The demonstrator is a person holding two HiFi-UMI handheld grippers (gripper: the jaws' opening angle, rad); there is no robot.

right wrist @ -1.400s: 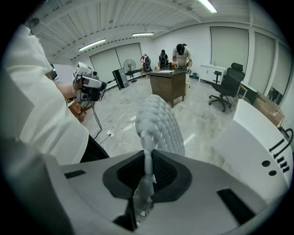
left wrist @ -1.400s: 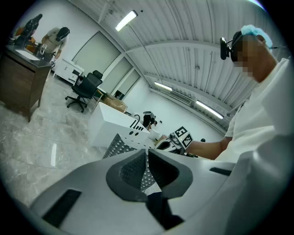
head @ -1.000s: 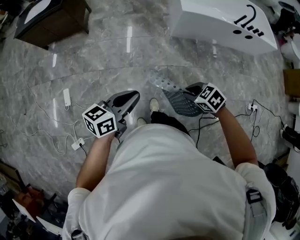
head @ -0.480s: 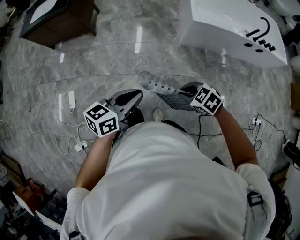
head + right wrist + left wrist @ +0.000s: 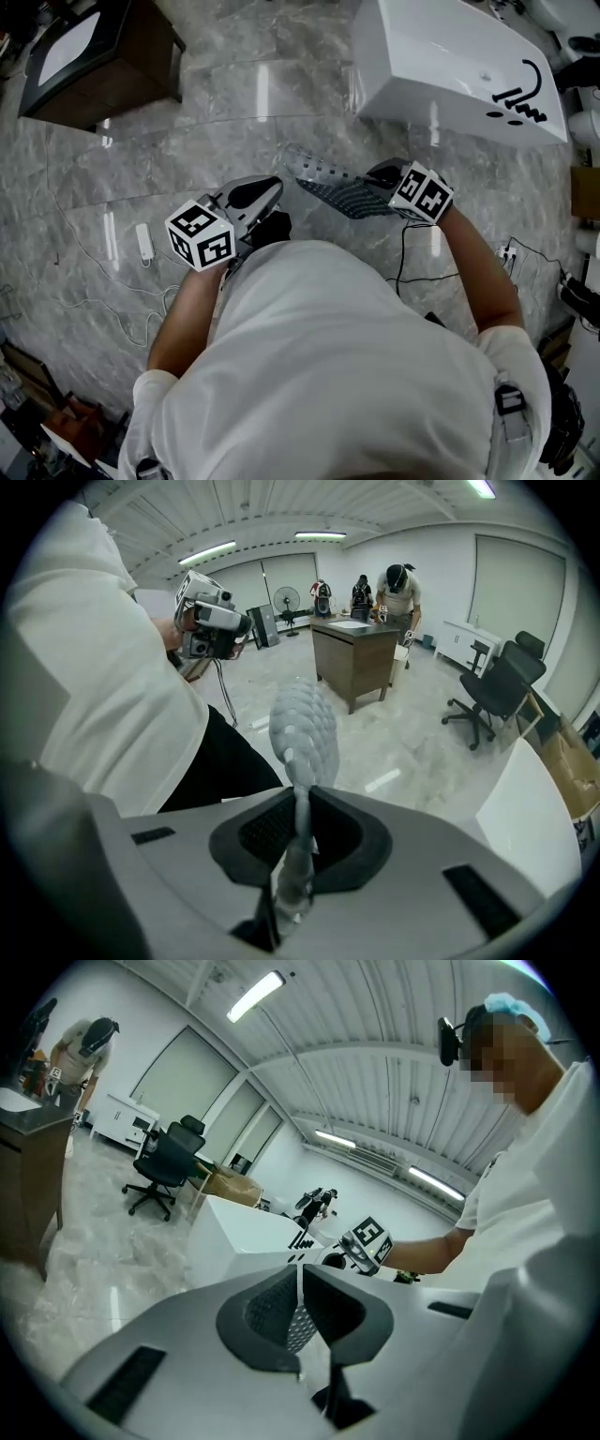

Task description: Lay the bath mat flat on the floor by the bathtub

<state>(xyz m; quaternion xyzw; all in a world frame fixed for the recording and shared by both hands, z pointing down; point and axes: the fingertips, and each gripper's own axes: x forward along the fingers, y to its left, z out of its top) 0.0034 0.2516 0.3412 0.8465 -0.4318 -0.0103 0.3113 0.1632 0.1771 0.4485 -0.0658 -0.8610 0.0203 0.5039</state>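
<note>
The bath mat (image 5: 328, 178) is a translucent grey perforated sheet held in the air above the marble floor, just short of the white bathtub (image 5: 441, 56). My right gripper (image 5: 370, 183) is shut on one end of it. In the right gripper view the mat (image 5: 303, 728) runs up between the jaws (image 5: 302, 794) and sticks out past them. My left gripper (image 5: 274, 187) is at the mat's other end. In the left gripper view the jaws (image 5: 300, 1279) are closed on a thin edge of perforated mat (image 5: 298, 1324), with the bathtub (image 5: 244, 1227) beyond.
A dark wooden cabinet (image 5: 94, 52) stands at the far left. White cables and a power strip (image 5: 143, 242) lie on the floor to the left, more cables (image 5: 511, 251) to the right. An office chair (image 5: 497, 686) and people (image 5: 403, 588) are farther off.
The person has stepped closer to the bathtub, which now fills more of the top right. The mat stays lifted between the grippers, which keep the same pose.
</note>
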